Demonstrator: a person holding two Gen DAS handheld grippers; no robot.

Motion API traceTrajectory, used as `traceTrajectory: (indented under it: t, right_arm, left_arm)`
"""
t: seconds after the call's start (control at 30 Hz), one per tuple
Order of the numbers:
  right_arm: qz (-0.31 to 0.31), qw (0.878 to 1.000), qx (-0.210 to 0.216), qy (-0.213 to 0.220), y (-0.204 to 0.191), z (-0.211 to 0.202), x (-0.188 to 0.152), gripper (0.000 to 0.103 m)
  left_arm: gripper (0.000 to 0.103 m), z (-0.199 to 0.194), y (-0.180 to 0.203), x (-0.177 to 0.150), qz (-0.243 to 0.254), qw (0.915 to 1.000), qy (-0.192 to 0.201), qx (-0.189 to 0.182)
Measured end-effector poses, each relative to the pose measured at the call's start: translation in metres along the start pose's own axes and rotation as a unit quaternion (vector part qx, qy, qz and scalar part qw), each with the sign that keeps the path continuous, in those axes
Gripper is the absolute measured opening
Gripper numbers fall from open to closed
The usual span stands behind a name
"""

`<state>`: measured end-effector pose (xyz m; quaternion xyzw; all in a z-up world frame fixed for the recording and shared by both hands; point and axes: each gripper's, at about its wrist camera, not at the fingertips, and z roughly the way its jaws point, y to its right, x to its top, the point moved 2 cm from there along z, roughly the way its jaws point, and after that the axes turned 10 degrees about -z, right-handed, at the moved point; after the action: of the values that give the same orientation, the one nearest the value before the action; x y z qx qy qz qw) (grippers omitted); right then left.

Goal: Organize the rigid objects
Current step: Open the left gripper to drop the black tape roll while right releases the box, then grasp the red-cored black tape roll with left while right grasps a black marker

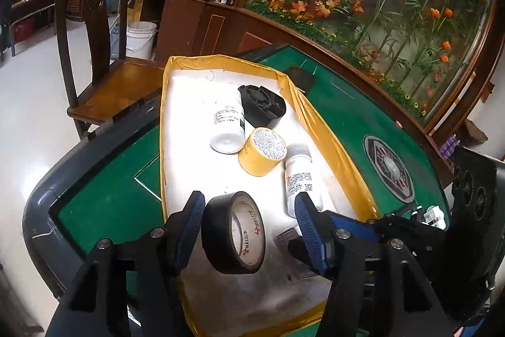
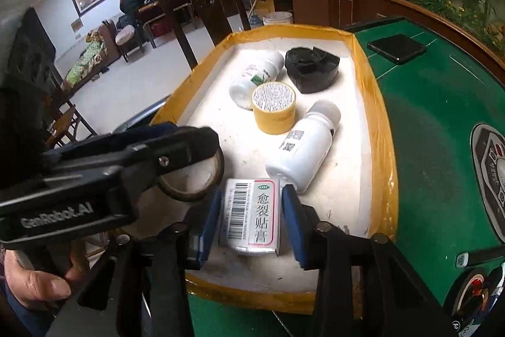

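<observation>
A green table (image 1: 104, 204) carries a long tray (image 1: 331, 147) with yellow taped walls and a white floor, and all the loose items lie inside it. At the far end sits a black fan (image 1: 263, 106), with a white bottle (image 1: 228, 125) lying on its side just beside it. A yellow tin (image 1: 262, 152) touches that bottle's base, and a second white bottle (image 1: 300, 176) lies tilted nearer the front, close to the tray's right wall. A dark phone (image 2: 396, 48) lies on the table outside the tray.

Near the front of the tray, a roll of black tape (image 1: 233, 232) stands on edge between the fingers of the left gripper (image 1: 249, 229). Those jaws are released: there is a clear gap between the roll and the right-hand pad, and the left-hand pad is only just beside it.

The right gripper (image 2: 251, 218) straddles a small white medicine box (image 2: 252, 217) lying flat on the tray floor. Its blue pads stand at either long side of the box with narrow gaps showing, so the box is not pinched. A hand (image 2: 34, 283) grips the left gripper's handle.
</observation>
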<state>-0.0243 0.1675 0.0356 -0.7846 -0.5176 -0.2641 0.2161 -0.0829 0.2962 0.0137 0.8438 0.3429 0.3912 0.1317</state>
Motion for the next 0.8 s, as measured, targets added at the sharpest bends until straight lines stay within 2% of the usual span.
traceTrajectory:
  t: [0.2,0.47,0.63,0.8]
  right_arm:
    - [0.012,1.000,0.001,0.017,0.006,-0.013,0.001,0.045]
    - [0.049,0.998,0.003,0.046,0.030,-0.048,-0.003,0.045]
    - [0.079,0.994,-0.009,0.068,0.057,-0.078,-0.016,0.047]
    - [0.115,0.991,-0.022,0.071,0.086,-0.097,-0.036,0.048]
  left_arm:
    - [0.072,-0.007,0.000,0.003,-0.005,0.9999,0.010,0.000]
    - [0.072,-0.013,0.006,0.002,-0.002,0.9999,0.016,0.000]
    - [0.072,-0.013,0.033,-0.006,0.028,0.9995,0.012,-0.012]
    - [0.072,-0.009,0.066,-0.019,0.063,0.9977,-0.004,-0.026]
